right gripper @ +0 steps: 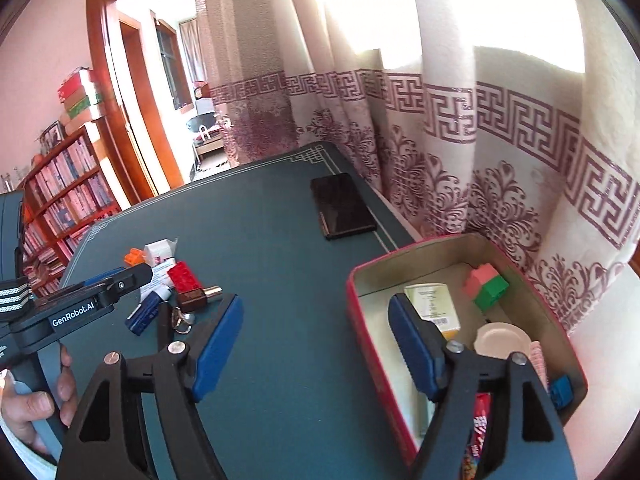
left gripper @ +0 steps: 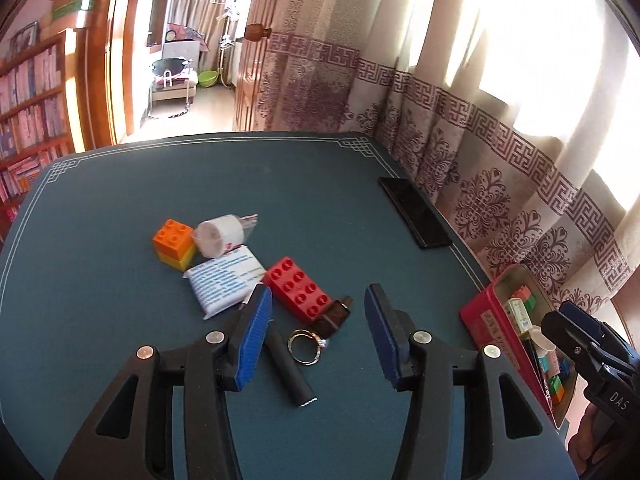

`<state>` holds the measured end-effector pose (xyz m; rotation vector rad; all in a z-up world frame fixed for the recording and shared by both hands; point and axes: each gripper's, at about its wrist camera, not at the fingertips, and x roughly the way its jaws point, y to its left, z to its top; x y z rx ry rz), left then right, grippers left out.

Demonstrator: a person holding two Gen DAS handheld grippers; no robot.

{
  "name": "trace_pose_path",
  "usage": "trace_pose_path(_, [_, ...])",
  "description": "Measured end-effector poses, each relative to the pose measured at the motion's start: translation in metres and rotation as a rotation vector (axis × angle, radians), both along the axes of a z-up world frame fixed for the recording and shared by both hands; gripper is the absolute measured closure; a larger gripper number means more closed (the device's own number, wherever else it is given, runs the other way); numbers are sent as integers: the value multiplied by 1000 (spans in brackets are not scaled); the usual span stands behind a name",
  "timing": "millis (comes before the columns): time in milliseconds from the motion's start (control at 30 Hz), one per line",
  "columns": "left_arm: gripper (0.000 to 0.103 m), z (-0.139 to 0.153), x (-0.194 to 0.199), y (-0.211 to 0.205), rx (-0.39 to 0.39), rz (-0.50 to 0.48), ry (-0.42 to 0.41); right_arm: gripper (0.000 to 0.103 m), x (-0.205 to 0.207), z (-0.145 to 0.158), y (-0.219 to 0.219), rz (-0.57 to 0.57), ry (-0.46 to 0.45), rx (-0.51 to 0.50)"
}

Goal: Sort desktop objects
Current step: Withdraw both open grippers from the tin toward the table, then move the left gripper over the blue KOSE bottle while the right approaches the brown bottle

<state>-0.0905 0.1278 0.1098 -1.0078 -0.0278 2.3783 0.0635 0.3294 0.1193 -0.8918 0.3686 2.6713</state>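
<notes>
My left gripper (left gripper: pixel 318 320) is open and empty, just above a red brick (left gripper: pixel 298 289), a brown lighter-like item (left gripper: pixel 335 314), a key ring (left gripper: pixel 305 347) and a black cylinder (left gripper: pixel 289 368) on the blue mat. An orange-and-yellow brick (left gripper: pixel 175 243), a white roll (left gripper: pixel 220 235) and a white packet (left gripper: pixel 225 279) lie further left. My right gripper (right gripper: pixel 316 328) is open and empty over the near rim of the red tin (right gripper: pixel 362 320), which holds a pink-and-green brick (right gripper: pixel 486 285), a carton (right gripper: pixel 434 308) and a white lid (right gripper: pixel 500 340).
A black phone (left gripper: pixel 416 211) lies near the table's far right edge, also in the right wrist view (right gripper: pixel 343 210). Patterned curtains (right gripper: pixel 500 160) hang right behind the table. A bookshelf (left gripper: pixel 28 120) stands at the left.
</notes>
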Motion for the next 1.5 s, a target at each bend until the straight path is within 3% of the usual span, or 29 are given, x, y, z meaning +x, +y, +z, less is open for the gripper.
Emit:
trace_pose_path(167, [50, -3, -25, -51, 40, 106, -36, 24, -33, 6, -28, 75, 9, -12])
trace_pose_path(300, [48, -17, -38, -68, 57, 138, -76, 24, -56, -2, -42, 107, -4, -15])
trace_pose_path(567, [48, -54, -39, -48, 23, 40, -112, 23, -94, -32, -45, 105, -27, -61])
trace_pose_path(733, [48, -71, -33, -27, -69, 1, -62, 23, -111, -59, -44, 119, -42, -91])
trace_pose_path(867, [48, -83, -34, -24, -99, 5, -64, 23, -115, -76, -44, 130, -53, -108])
trace_pose_path(1133, [70, -90, -34, -22, -92, -9, -88, 24, -113, -100, -39, 144, -76, -154])
trace_pose_path(1500, [72, -80, -31, -29, -61, 19, -105, 23, -127, -93, -56, 199, -121, -100])
